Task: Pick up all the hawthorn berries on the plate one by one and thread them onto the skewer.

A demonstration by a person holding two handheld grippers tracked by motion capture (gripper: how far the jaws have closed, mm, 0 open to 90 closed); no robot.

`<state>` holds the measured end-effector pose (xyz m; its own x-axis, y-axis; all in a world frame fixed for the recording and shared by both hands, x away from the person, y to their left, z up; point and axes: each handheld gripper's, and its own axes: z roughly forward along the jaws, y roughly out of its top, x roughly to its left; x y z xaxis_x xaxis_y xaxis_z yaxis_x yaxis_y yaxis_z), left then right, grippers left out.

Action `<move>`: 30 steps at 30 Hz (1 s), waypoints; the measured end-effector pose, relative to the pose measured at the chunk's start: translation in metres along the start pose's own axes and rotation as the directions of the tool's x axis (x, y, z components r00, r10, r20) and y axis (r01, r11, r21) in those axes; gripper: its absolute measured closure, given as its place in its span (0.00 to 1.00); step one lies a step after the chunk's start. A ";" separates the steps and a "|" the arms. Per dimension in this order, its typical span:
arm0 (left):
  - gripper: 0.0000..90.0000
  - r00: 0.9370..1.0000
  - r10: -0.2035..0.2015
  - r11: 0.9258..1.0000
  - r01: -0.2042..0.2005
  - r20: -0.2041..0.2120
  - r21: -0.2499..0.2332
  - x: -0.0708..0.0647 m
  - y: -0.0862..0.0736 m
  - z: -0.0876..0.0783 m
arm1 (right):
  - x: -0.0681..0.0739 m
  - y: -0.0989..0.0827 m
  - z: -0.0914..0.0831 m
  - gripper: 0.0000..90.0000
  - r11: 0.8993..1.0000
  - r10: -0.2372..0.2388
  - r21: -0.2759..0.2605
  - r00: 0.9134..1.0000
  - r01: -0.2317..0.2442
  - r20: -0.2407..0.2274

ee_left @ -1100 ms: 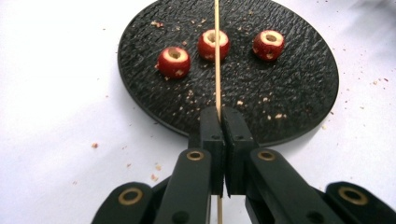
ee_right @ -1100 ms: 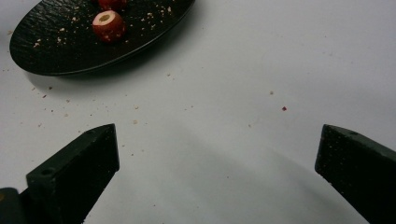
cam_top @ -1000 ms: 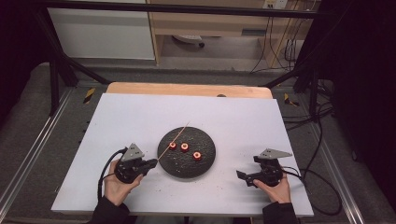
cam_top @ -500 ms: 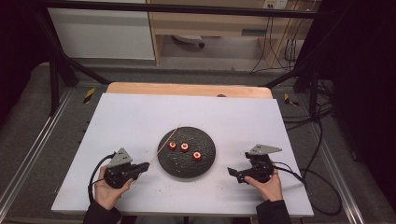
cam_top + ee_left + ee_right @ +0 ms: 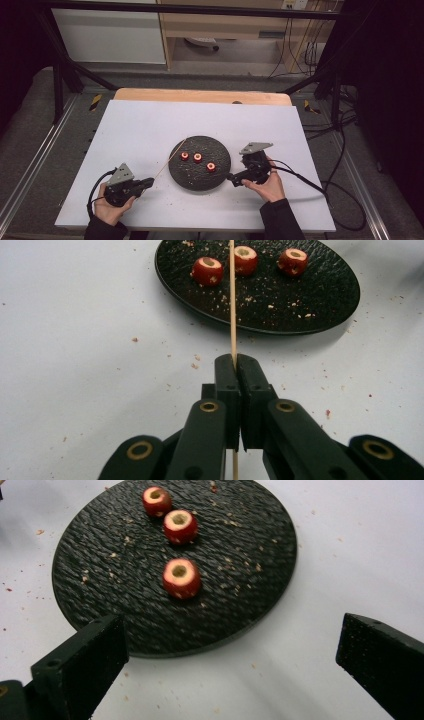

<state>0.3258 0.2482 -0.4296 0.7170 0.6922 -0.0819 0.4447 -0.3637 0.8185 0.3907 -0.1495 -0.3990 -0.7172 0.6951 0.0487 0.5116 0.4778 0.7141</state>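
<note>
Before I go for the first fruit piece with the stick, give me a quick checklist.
1. Left gripper shut on the skewer: ok.
2. Skewer straight and aimed over the plate: ok.
3. Right gripper open, nothing between its jaws: ok.
4. Right gripper close to the plate's edge: ok.
5. Three cored fruit pieces on the plate, holes facing up, nearest one apart from the others: ok.
6. Skewer tip sharp enough: cannot tell.
</note>
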 end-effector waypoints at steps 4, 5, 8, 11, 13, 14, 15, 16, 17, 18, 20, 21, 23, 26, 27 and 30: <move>0.98 1.000 0.005 1.000 -0.005 0.002 -0.004 -0.001 0.000 -0.002 | 0.008 0.019 0.007 0.02 0.999 -0.032 0.042 0.999 0.032 -0.006; 0.98 1.000 0.008 1.000 -0.008 0.003 -0.003 -0.001 0.000 -0.002 | 0.008 0.019 0.007 0.02 0.999 -0.032 0.042 0.999 0.032 -0.006; 0.98 1.000 0.011 1.000 -0.011 0.002 -0.002 -0.001 -0.001 -0.002 | 0.013 0.032 0.014 0.04 0.996 -0.056 0.072 0.998 0.056 -0.005; 0.98 1.000 0.013 1.000 -0.013 0.000 -0.004 -0.001 -0.001 -0.002 | 0.016 0.042 0.023 0.07 0.990 -0.071 0.123 0.997 0.071 -0.004; 0.98 1.000 0.015 1.000 -0.015 -0.005 -0.001 0.000 -0.001 -0.001 | 0.019 0.050 0.033 0.10 0.981 -0.087 0.172 0.996 0.087 -0.005; 0.98 1.000 0.013 1.000 -0.013 -0.004 0.001 0.000 -0.002 -0.001 | 0.020 0.053 0.036 0.11 0.979 -0.089 0.182 0.996 0.088 -0.007; 0.98 1.000 0.015 1.000 -0.015 -0.006 0.002 0.000 -0.002 -0.001 | 0.021 0.055 0.039 0.12 0.977 -0.091 0.194 0.996 0.091 -0.013; 0.98 1.000 0.016 1.000 -0.016 -0.006 0.004 0.000 -0.002 0.000 | 0.021 0.055 0.039 0.12 0.977 -0.091 0.194 0.996 0.091 -0.013; 0.98 1.000 0.018 1.000 -0.018 -0.008 0.006 0.000 -0.002 0.000 | 0.022 0.056 0.043 0.13 0.974 -0.089 0.209 0.996 0.090 -0.013; 0.98 1.000 0.018 1.000 -0.018 -0.008 0.005 0.000 -0.003 0.000 | 0.024 0.059 0.049 0.17 0.967 -0.100 0.234 0.995 0.102 -0.019; 0.98 1.000 0.018 1.000 -0.018 -0.009 0.006 0.000 -0.003 0.000 | 0.025 0.061 0.052 0.19 0.964 -0.106 0.244 0.994 0.109 -0.025; 0.98 1.000 0.017 1.000 -0.017 -0.011 0.007 0.001 -0.003 0.000 | 0.027 0.063 0.059 0.23 0.957 -0.108 0.269 0.994 0.112 -0.032; 0.98 1.000 0.016 1.000 -0.016 -0.010 0.006 0.001 -0.003 0.000 | 0.028 0.065 0.065 0.26 0.948 -0.103 0.299 0.994 0.109 -0.038; 0.98 1.000 0.019 1.000 -0.019 -0.009 0.008 0.000 -0.003 0.000 | 0.027 0.066 0.070 0.30 0.941 -0.088 0.323 0.994 0.102 -0.057; 0.98 1.000 0.019 1.000 -0.019 -0.008 0.008 0.000 -0.003 0.000 | 0.025 0.065 0.073 0.36 0.938 -0.075 0.335 0.995 0.091 -0.060; 0.98 1.000 0.019 1.000 -0.019 -0.008 0.010 0.000 -0.003 0.000 | 0.024 0.065 0.076 0.39 0.932 -0.074 0.351 0.996 0.089 -0.055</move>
<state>0.3248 0.2491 -0.4324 0.7211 0.6900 -0.0617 0.4360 -0.3828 0.8144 0.4428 -0.0609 -0.4043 -0.7781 0.6272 0.0337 0.5792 0.6958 0.4247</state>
